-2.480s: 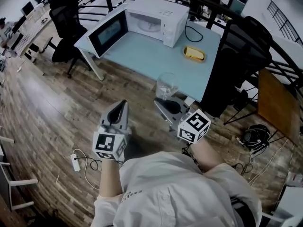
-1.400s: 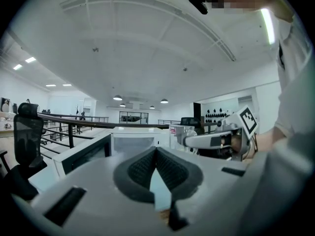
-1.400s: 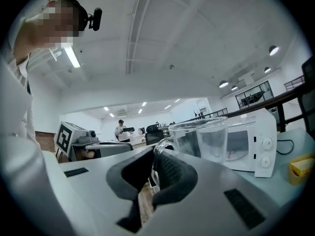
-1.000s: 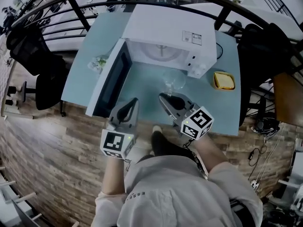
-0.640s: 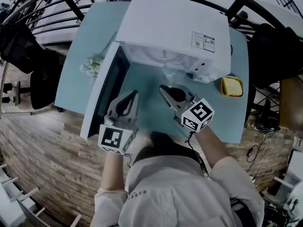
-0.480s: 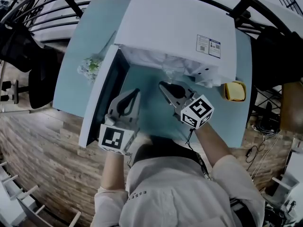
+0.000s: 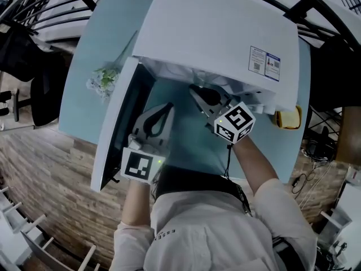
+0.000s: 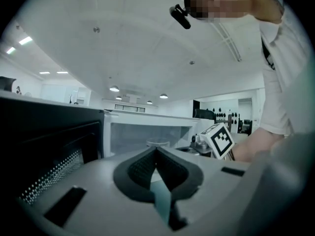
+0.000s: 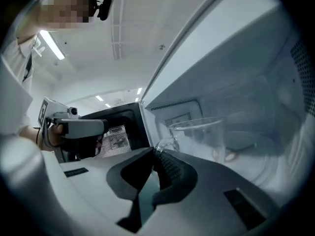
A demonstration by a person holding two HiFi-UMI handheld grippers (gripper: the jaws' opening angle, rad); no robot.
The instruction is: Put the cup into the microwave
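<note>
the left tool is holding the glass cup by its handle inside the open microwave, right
Not quite: it is the right tool, not the left, that holds the glass cup by its handle inside the open microwave. The right gripper view shows its jaws closed on the handle. The left tool is shut on nothing, in front of the microwave.

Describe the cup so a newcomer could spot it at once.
Find the white microwave on the blue table, its door swung open. Just inside its cavity mouth, the right gripper pinches the cup at its near edge. It is the only clear glass thing there.
</note>
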